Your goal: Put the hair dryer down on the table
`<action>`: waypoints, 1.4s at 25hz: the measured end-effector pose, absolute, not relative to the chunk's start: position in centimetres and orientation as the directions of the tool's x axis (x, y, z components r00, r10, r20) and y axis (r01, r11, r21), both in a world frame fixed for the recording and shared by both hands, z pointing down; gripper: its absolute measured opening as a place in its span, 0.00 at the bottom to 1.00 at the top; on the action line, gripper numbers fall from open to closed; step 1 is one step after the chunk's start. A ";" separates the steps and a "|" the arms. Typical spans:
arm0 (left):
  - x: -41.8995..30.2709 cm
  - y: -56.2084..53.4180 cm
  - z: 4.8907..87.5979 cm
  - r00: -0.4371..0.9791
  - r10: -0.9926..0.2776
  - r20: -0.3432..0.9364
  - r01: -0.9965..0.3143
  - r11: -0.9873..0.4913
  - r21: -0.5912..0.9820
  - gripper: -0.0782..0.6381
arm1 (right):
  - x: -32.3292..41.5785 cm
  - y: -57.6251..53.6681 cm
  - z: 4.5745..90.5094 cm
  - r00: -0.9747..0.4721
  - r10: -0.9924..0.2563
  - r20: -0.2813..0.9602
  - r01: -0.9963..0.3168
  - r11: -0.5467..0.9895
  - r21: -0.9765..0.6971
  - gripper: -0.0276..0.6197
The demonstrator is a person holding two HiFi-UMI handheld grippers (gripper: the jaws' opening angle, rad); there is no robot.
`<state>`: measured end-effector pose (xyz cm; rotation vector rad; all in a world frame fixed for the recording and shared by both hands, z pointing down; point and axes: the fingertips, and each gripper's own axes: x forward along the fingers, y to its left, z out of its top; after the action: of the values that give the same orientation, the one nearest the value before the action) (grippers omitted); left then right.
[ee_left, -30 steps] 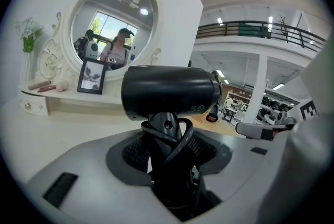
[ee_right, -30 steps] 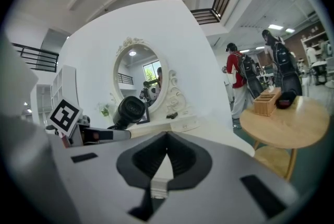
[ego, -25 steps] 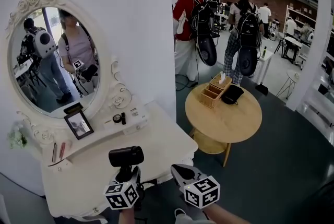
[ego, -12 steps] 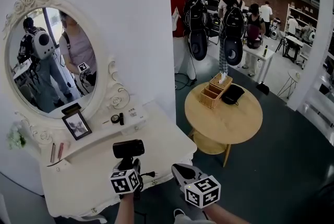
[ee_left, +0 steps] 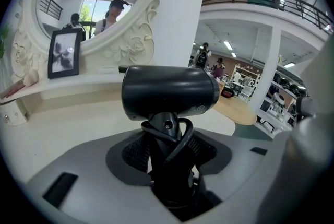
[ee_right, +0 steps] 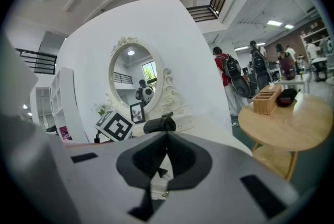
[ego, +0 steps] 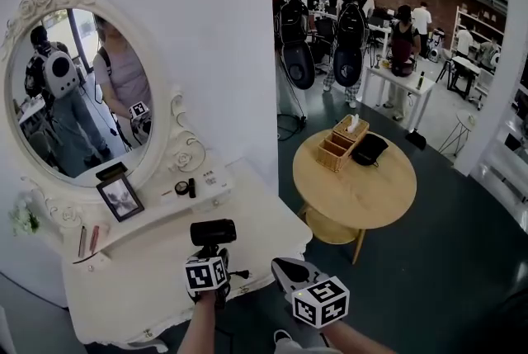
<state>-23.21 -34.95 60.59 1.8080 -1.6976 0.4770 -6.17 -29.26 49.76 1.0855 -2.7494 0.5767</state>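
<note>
The black hair dryer (ego: pixel 213 232) stands upright, barrel on top, with its cord wound round the handle. My left gripper (ego: pixel 212 256) is shut on that handle and holds the dryer just above the front of the white dressing table (ego: pixel 124 286). In the left gripper view the hair dryer (ee_left: pixel 169 92) fills the middle, its handle pinched between the jaws of the left gripper (ee_left: pixel 169 168). To its right, my right gripper (ego: pixel 286 269) hangs off the table's front edge, shut and empty. From the right gripper (ee_right: pixel 166 140) view the hair dryer (ee_right: pixel 159 125) shows just beyond the closed jaws.
An oval mirror (ego: pixel 82 88) in an ornate white frame backs the dressing table, with a photo frame (ego: pixel 120 195) and small cosmetics on its shelf. A round wooden table (ego: pixel 355 179) with a wooden box (ego: pixel 340 142) and a black bag (ego: pixel 367 148) stands right. People with backpacks stand behind.
My left gripper has carried the hair dryer forward and slightly right over the dressing table. The right gripper has stayed put. The people at the back have walked further away.
</note>
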 end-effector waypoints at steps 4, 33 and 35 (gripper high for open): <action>-22.7 -35.5 61.6 0.132 -0.734 0.666 -0.984 -0.015 0.178 0.39 | -6.2 -29.4 49.9 -0.732 -0.631 0.258 -0.681 0.664 -0.307 0.05; -22.4 -37.3 65.3 0.124 -0.618 0.777 -0.984 0.026 0.178 0.39 | -5.2 -29.6 49.9 -0.725 -0.638 0.258 -0.688 0.653 -0.317 0.05; -22.4 -37.3 65.5 0.120 -0.607 0.786 -0.984 0.033 0.176 0.39 | -5.1 -29.6 49.8 -0.725 -0.640 0.257 -0.688 0.652 -0.318 0.05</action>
<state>-22.41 -37.26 65.49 1.6597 -1.5709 0.6450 -5.11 -29.61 49.82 1.1075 -2.7436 0.6043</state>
